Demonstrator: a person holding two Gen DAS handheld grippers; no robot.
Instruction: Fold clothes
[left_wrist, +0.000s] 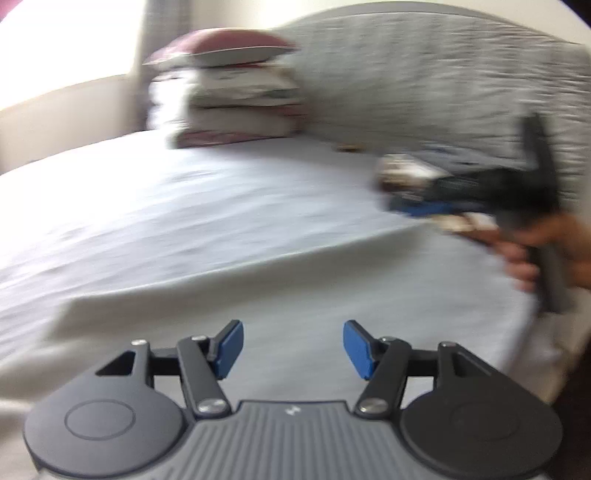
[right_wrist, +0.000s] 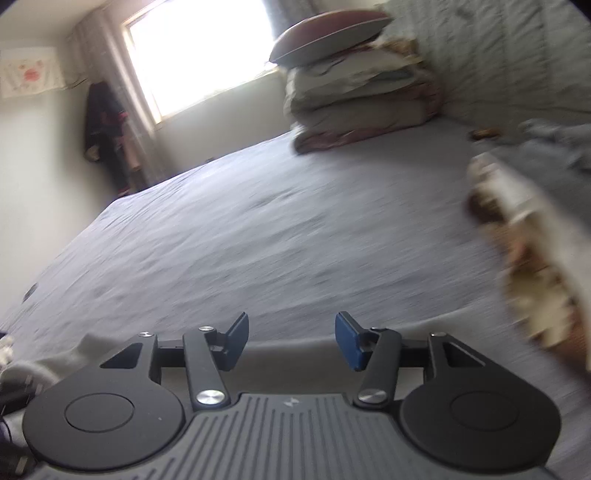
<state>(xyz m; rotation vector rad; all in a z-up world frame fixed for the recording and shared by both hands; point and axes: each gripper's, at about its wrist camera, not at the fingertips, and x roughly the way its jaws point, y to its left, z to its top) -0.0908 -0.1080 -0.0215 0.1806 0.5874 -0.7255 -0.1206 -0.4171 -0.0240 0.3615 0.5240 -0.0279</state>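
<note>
My left gripper (left_wrist: 293, 349) is open with nothing between its blue pads, low over the white bed sheet (left_wrist: 184, 221). My right gripper (right_wrist: 291, 339) is also open and empty above the same sheet (right_wrist: 258, 221). In the left wrist view its black body (left_wrist: 509, 192) shows at the right, held by a hand (left_wrist: 517, 258). A brown-and-cream patterned cloth (right_wrist: 528, 266) lies blurred at the right, seen too in the left wrist view as a patterned cloth (left_wrist: 402, 173) beyond the right gripper. A grey-blue garment (right_wrist: 546, 155) lies behind it.
A stack of pillows and folded bedding (left_wrist: 236, 96) (right_wrist: 354, 96) stands at the head of the bed against a grey headboard (left_wrist: 424, 74). A bright window (right_wrist: 199, 55) and dark hanging clothes (right_wrist: 107, 125) are beyond. Pale cloth (right_wrist: 55, 362) lies at lower left.
</note>
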